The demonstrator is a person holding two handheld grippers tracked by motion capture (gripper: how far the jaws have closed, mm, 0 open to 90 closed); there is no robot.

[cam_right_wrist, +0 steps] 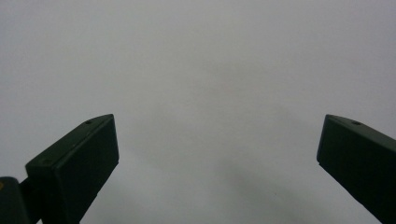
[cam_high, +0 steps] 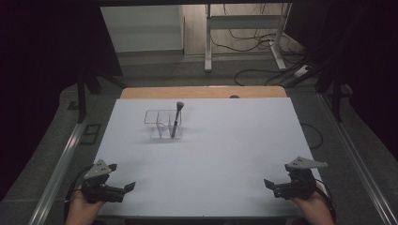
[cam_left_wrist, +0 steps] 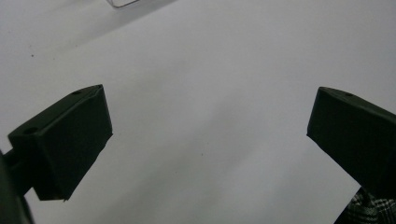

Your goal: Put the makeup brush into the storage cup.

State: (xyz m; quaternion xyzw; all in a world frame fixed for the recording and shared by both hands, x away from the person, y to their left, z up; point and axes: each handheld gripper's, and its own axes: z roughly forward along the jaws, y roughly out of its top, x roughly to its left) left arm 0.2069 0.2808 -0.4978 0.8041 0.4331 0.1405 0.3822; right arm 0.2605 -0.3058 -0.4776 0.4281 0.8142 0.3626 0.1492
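High view: a clear plastic organiser (cam_high: 162,123) with several compartments stands on the white table (cam_high: 220,154), toward the far side and left of the middle. A makeup brush (cam_high: 176,119) stands in its right-hand compartment, handle down and bristle head up, leaning slightly to the right so that the head rises above the rim. The other compartments look empty, though the transparent walls make their exact number and dividers hard to read. Both grippers sit at the near edge, well apart from the organiser and from each other. The left gripper (cam_high: 123,177) is held at the near left corner, its jaws spread wide with nothing between them; the right gripper (cam_high: 277,180) is at the near right corner, jaws likewise spread wide and empty. The hands holding them are cut off by the bottom edge. In the left gripper view the two black jaws stand far apart over bare white table, a corner of the clear organiser (cam_left_wrist: 122,3) is just visible at the top edge, mostly cut off, and a scrap of checked sleeve (cam_left_wrist: 369,209) shows at the lower right. In the right gripper view the jaws are wide apart over plain white surface.
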